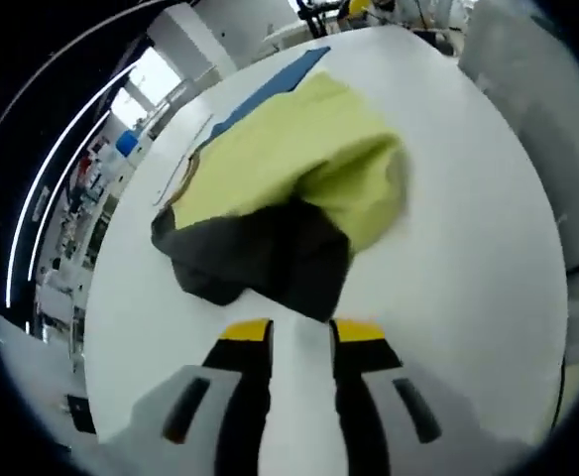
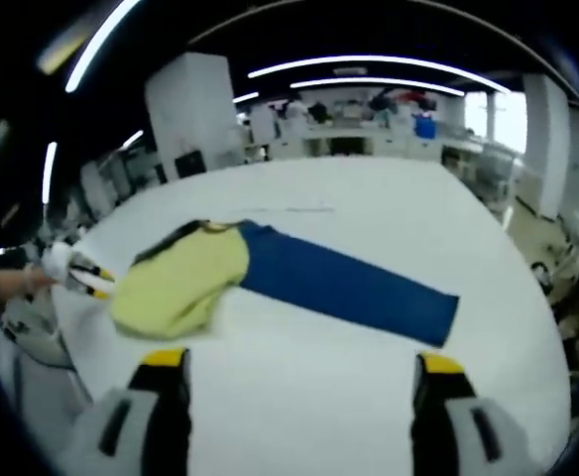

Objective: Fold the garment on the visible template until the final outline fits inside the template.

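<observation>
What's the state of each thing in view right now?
garment: yellow-green with a dark part, bunched, lying partly on the template's end.
template: blue, flat on the table, mostly uncovered.
left gripper: jaws narrowly apart, at the garment's dark edge.
right gripper: open wide, holding nothing.

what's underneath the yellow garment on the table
The yellow garment lies over one end of a long blue template on the white table. The template's far end sticks out bare; the part beneath the cloth is hidden.
</observation>
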{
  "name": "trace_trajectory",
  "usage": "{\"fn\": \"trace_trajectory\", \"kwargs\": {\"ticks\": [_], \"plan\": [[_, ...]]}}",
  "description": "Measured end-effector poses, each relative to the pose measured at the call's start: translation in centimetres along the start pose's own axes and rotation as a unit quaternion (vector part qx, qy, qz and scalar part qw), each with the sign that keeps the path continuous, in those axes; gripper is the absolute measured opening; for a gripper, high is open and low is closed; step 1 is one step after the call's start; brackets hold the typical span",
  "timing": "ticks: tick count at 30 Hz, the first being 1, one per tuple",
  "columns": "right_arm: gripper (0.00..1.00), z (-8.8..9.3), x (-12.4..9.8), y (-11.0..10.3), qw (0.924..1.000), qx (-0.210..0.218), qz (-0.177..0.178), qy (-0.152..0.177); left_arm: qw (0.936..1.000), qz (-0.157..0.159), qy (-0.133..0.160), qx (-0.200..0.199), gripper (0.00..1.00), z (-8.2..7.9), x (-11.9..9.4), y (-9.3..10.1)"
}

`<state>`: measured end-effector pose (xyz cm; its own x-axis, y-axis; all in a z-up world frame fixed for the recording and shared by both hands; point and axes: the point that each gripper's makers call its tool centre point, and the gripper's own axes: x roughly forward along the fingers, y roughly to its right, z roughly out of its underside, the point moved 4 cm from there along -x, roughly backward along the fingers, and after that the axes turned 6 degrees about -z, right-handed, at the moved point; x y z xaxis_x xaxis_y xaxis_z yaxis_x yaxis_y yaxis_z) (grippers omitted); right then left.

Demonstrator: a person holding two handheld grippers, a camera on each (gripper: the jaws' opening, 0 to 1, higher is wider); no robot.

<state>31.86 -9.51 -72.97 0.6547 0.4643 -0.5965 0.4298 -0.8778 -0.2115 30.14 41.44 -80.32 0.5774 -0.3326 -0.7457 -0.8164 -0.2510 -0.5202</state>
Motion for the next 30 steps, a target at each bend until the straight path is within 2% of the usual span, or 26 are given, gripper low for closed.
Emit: {"fn": "trace_trajectory", "kwargs": {"ticks": [3, 7, 10, 19, 21, 23, 28, 30], "plan": [[0.92, -0.2, -0.3, 0.2, 0.9999, 0.011, 0.002, 0.009, 0.9997, 0.007, -0.005, 0.022, 0.19, 0.0, 0.4, 0.3], [0.92, -0.3, -0.6, -0.1, 0.9997, 0.015, 0.005, 0.016, 0.9996, 0.018, 0.000, 0.022, 0.16, -0.1, 0.6, 0.1], [0.91, -0.4, -0.6, -0.5, 0.9997, 0.016, 0.003, 0.020, 0.9993, 0.036, 0.002, 0.007, 0.12, -0.2, 0.9, 0.1], [0.88, -0.6, 0.2, -4.1, 0.9988, 0.005, -0.037, 0.031, 0.9971, 0.076, 0.000, 0.004, 0.04, -0.2, 0.9, 0.3], [0.88, -0.6, 0.3, -5.0, 0.9984, 0.004, -0.047, 0.032, 0.9965, 0.083, 0.002, 0.006, 0.00, -0.2, 0.9, 0.6], [0.88, -0.6, 0.4, -5.6, 0.9981, 0.003, -0.052, 0.034, 0.9966, 0.082, 0.005, 0.008, 0.00, -0.2, 1.0, 0.6], [0.87, -0.2, 0.3, -6.4, 0.9978, 0.004, -0.056, 0.033, 0.9963, 0.084, 0.004, -0.018, 0.00, -0.1, 1.0, 0.6], [0.87, 0.0, 0.2, -6.3, 0.9979, 0.007, -0.055, 0.033, 0.9957, 0.081, 0.003, -0.045, 0.00, -0.1, 0.9, 0.7]]}}
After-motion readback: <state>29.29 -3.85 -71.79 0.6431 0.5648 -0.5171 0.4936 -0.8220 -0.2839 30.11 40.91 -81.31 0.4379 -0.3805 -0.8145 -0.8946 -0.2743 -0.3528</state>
